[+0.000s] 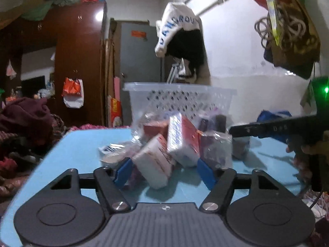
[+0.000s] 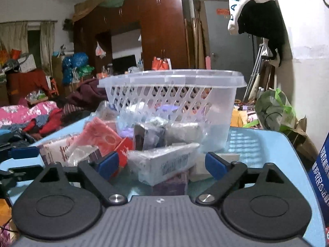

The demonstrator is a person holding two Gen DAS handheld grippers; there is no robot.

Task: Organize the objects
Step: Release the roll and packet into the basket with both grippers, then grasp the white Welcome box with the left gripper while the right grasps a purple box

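Plastic-wrapped boxes [image 1: 181, 142] lie heaped before a clear basket [image 2: 172, 86]; both tools [image 1: 164, 169] [image 2: 162, 164] released.

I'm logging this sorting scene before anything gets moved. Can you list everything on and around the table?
Table: one, light blue, under everything.
Basket: one, clear slotted plastic, at the far side of the table behind the pile.
Boxes: several, exact count unclear, white, red and purple, many in clear wrap, heaped in front of the basket.
Wrapped white box: one, white with dark print, at the near edge of the pile.
Wardrobe: one, dark brown, across the room.
Hanging garment: one, white and black, on the wall.
Left gripper: blue pads, open either side of a white and red box.
Right gripper: blue pads, open either side of the wrapped white box.
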